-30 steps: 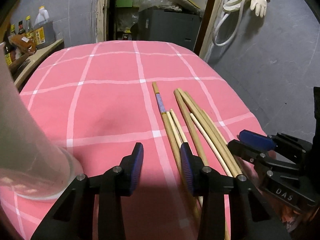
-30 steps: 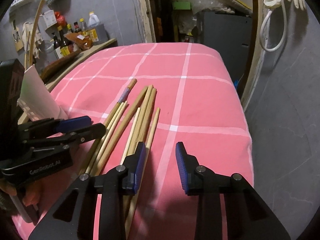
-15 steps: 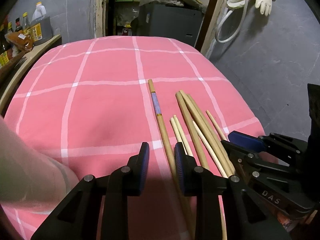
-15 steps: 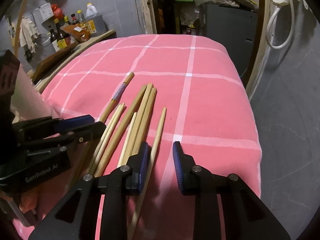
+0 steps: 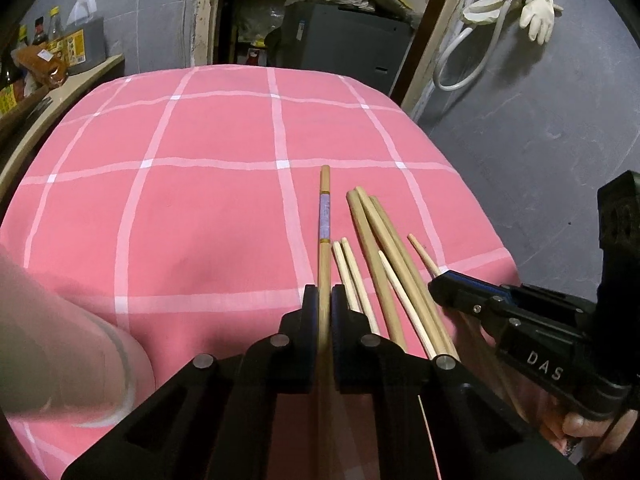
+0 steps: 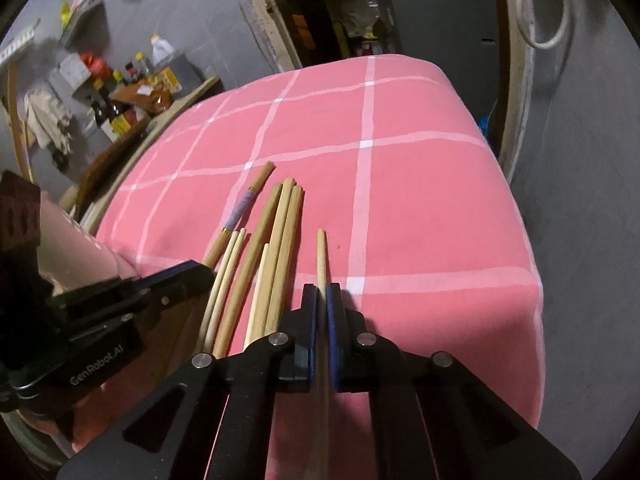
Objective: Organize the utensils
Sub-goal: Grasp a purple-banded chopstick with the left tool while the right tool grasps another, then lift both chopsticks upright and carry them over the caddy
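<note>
two grippers have each closed on a chopstick, where a second ago both stood wide above the pile.

in the left wrist view, our left gripper (image 5: pixel 325 300) sits at lower centre, pinched narrow around the banded chopstick (image 5: pixel 325 216), the one with a pale purple band, which runs straight up the middle of the frame from between the pads. just right of it lie the loose chopsticks (image 5: pixel 374 248) on the pink checked cloth (image 5: pixel 200 208): two thin pale ones touching each other, then thicker ones fanned toward the right. a translucent cup (image 5: pixel 60 352) fills the lower left edge, blurred. our right gripper (image 5: pixel 444 280) reaches in from the right edge, its tip over the outermost stick of the fan.

in the right wrist view, our right gripper (image 6: pixel 321 300) is at lower centre, closed tight on the single thin chopstick (image 6: pixel 321 256) that lies apart at the right side of the pile. the banded chopstick (image 6: pixel 244 208) shows at the upper left of the pile, and our left gripper (image 6: pixel 192 272) comes in from the left edge over its lower part. the loose chopsticks (image 6: pixel 276 240) lie between the two.

we judge the closing means both picks are made, so lifting comes next, probably toward the cup. whether either stick has left the cloth we cannot tell. the pieces held do not match, so pairing remains to be sorted.
</note>
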`<state>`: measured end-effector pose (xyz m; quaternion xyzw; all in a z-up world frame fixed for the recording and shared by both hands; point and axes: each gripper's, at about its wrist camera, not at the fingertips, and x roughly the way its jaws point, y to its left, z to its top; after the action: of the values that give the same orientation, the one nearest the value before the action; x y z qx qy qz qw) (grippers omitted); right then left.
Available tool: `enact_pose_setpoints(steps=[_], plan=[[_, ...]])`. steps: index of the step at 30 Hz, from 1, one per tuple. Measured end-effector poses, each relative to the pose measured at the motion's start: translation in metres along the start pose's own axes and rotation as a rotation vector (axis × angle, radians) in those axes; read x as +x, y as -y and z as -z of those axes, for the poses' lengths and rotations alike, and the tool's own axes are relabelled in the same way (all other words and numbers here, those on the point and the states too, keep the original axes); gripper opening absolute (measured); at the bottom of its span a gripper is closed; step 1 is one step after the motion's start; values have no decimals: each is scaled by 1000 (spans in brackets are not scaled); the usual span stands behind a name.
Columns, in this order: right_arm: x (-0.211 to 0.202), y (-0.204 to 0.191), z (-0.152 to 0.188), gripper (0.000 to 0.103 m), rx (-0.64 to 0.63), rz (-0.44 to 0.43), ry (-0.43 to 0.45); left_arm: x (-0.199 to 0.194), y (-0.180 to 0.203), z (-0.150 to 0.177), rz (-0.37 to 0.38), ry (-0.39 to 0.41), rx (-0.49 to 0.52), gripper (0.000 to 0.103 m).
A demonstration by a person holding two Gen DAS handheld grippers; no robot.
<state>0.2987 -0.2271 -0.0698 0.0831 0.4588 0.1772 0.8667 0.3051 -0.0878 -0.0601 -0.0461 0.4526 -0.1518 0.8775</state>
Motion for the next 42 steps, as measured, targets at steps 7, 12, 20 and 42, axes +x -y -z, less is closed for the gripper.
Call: enact_pose_setpoints(steps=[7,12,20,42], plan=[[-30,-1,13,3,34,-44,118,-22,5,10,36,65,2,4],[-59,-16,20,3,30,-110,265,-52,10,20,83,184,30,4],[-103,-53,29,3,-37,-224,569,-117,12,27,135,458,42,4],[-100,-199,-44,3,-137,-507,877,-243,-141,-6,1,854,-169,4]])
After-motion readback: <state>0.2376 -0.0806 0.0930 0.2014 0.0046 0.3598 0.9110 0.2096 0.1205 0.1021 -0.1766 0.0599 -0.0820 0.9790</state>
